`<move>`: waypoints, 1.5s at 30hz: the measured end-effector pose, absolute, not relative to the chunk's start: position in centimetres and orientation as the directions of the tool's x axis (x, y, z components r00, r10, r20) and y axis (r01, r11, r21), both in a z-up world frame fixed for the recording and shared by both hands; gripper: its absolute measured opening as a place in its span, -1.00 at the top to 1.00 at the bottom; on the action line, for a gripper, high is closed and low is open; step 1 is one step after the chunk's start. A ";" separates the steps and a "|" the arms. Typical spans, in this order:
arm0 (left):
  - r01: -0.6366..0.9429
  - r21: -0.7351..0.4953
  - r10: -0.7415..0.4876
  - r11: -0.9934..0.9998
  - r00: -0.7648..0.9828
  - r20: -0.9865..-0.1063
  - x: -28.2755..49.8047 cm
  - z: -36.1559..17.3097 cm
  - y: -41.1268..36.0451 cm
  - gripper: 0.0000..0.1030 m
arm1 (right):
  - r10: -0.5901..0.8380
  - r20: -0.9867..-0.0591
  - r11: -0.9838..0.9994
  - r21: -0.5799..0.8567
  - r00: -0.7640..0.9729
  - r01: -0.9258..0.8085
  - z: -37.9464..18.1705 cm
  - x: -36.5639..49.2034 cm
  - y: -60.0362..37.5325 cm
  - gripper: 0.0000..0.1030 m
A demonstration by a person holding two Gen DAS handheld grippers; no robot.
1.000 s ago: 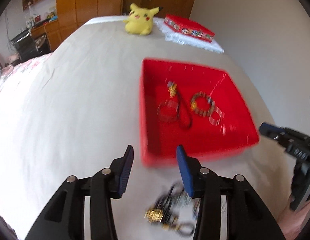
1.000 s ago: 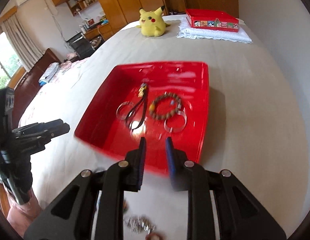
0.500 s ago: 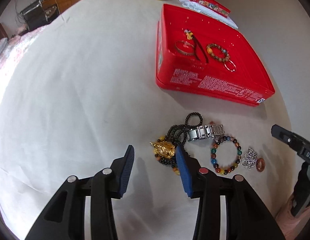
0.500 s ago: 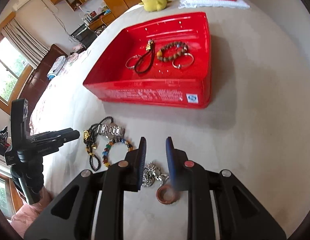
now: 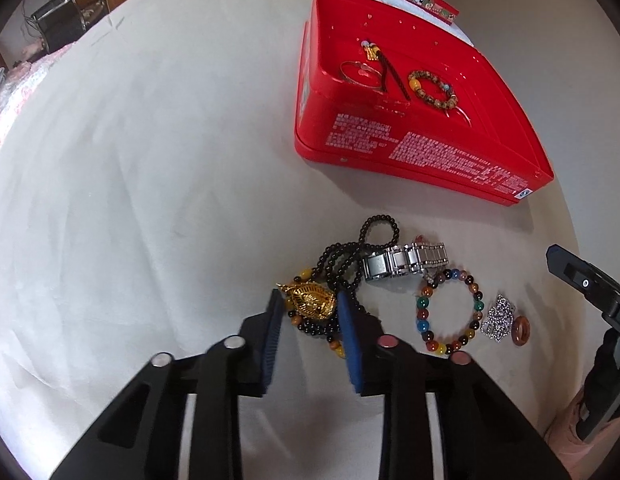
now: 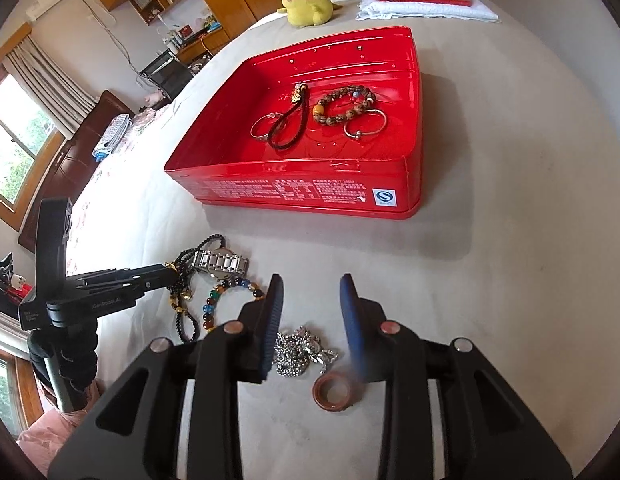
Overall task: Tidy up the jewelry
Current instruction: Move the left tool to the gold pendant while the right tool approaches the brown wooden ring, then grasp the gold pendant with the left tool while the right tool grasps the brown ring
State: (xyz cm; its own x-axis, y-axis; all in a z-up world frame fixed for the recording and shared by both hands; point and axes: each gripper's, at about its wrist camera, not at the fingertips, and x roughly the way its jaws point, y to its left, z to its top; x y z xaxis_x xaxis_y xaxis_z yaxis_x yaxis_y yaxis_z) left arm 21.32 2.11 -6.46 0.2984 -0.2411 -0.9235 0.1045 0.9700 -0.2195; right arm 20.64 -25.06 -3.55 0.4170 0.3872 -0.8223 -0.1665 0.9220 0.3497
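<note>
My left tongs (image 5: pixel 308 312) sit low over the pale bedspread (image 5: pixel 150 160), and their jaws have just been closing around the gold pendant (image 5: pixel 312 300) on its black bead necklace (image 5: pixel 342 260); the blue pads flank the pendant closely, but I cannot tell whether they press it yet or only bracket it. Just right of that tip the necklace loops under the steel watch band (image 5: pixel 404 262), and I judge that to be the chief hazard: lifting the pendant could drag the tangled beads and tow the watch along, or the pendant could slip from a shallow pinch. Further right lies the multicoloured bead bracelet (image 5: pixel 450 312), which overlaps the band's end and might be pulled too. My right tongs (image 6: pixel 310 300) are released, the jaws having just been opening, with nothing between the pads; the silver chain (image 6: pixel 302 350) lies heaped just below the gap and the brown ring (image 6: pixel 332 392) beside the right finger (image 6: pixel 350 320). If I close here I may catch only a strand of chain, or nudge the ring away. Ahead of both tips the red tin (image 6: pixel 294 192) already holds several bracelets (image 6: pixel 346 106), and a trailing necklace could snag its near wall.
</note>
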 end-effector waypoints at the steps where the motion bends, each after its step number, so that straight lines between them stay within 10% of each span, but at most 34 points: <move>1: 0.105 -0.223 -0.245 0.969 0.299 -0.922 21.3 -6.5 2.1 0.53 | 0.387 -0.823 0.922 0.349 0.416 -0.167 -3.6 20.6 -25.1 0.42; 45: 0.128 -0.274 -0.302 0.953 0.358 -0.883 18.4 -4.3 4.5 0.54 | 0.318 -0.906 0.948 0.298 0.278 -0.112 -6.6 16.0 -25.5 0.31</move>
State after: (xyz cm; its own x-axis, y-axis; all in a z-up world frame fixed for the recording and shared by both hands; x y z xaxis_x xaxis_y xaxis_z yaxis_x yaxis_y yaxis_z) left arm 18.44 4.49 -4.33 0.3584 -0.3020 -0.8834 0.1281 0.9532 -0.2738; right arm 15.96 -25.50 -6.60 0.2780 0.3180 -0.9064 -0.1123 0.9479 0.2981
